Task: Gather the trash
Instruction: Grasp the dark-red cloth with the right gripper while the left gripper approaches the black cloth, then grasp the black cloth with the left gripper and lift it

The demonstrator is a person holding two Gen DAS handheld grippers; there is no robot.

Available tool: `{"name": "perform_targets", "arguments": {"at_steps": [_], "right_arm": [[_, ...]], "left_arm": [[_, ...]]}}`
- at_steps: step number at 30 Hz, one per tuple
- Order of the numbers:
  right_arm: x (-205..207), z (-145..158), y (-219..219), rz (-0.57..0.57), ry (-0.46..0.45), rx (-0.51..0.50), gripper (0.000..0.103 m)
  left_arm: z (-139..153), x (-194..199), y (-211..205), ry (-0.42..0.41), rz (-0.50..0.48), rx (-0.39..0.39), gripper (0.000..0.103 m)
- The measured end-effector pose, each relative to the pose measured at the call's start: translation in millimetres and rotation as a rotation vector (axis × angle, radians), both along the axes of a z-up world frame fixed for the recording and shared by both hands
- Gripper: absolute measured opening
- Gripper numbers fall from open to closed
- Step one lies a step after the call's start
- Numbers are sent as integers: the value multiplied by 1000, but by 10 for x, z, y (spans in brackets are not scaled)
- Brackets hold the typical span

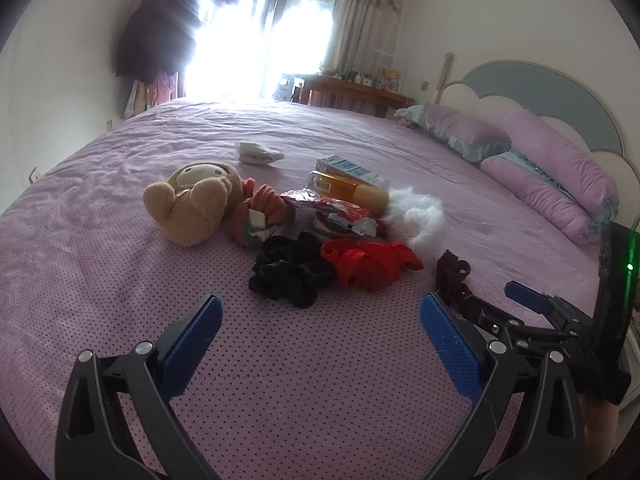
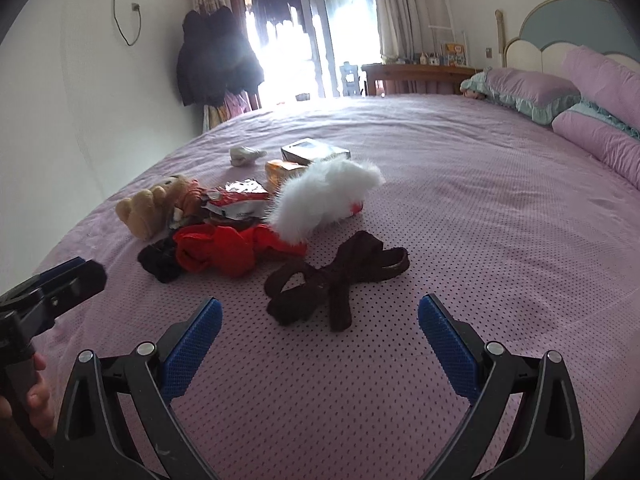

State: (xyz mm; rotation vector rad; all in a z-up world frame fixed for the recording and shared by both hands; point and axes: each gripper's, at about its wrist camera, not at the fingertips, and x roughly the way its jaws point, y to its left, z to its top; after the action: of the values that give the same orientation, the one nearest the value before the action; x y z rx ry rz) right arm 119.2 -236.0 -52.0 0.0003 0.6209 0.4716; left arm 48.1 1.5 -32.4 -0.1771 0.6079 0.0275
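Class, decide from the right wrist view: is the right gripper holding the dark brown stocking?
No: the right gripper is open, and the dark brown stocking lies loose on the bed.

home bedroom | bed [image 2: 460, 208] | pillows [image 1: 556, 176] | headboard [image 1: 560, 80]

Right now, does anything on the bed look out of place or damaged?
Yes. A torn red snack wrapper and a crumpled white tissue lie on the purple bedsheet among a plush doll and hair scrunchies: trash mixed with belongings.

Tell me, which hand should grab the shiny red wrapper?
Probably left. The left gripper is open and faces the red wrapper almost straight on; from the right gripper it lies far left, beyond the red cloth.
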Motion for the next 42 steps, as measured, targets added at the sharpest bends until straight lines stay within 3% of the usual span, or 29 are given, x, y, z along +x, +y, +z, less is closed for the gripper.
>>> {"name": "perform_targets", "arguments": {"at_steps": [9, 11, 15, 21, 28, 40, 42], "right_arm": [[322, -126, 209, 5, 92, -68, 61], [353, -159, 232, 15, 104, -87, 41], [335, -161, 203, 51, 88, -68, 23], [101, -26, 142, 117, 30, -24, 23], [-84, 127, 166, 158, -3, -5, 23], [-190, 276, 159, 186, -23, 24, 23], [-201, 291, 129, 184, -25, 27, 23]], "left_arm": [[-91, 93, 21, 32, -13, -15, 99], [-93, 101, 3, 33, -20, -12, 99], [-77, 104, -11, 25, -27, -12, 99], [-82, 162, 93, 27, 33, 5, 99], [-204, 396, 290, 85, 84, 53, 99], [-340, 719, 363, 144, 53, 14, 98], [-377, 804, 371, 168, 46, 2, 92]]}}
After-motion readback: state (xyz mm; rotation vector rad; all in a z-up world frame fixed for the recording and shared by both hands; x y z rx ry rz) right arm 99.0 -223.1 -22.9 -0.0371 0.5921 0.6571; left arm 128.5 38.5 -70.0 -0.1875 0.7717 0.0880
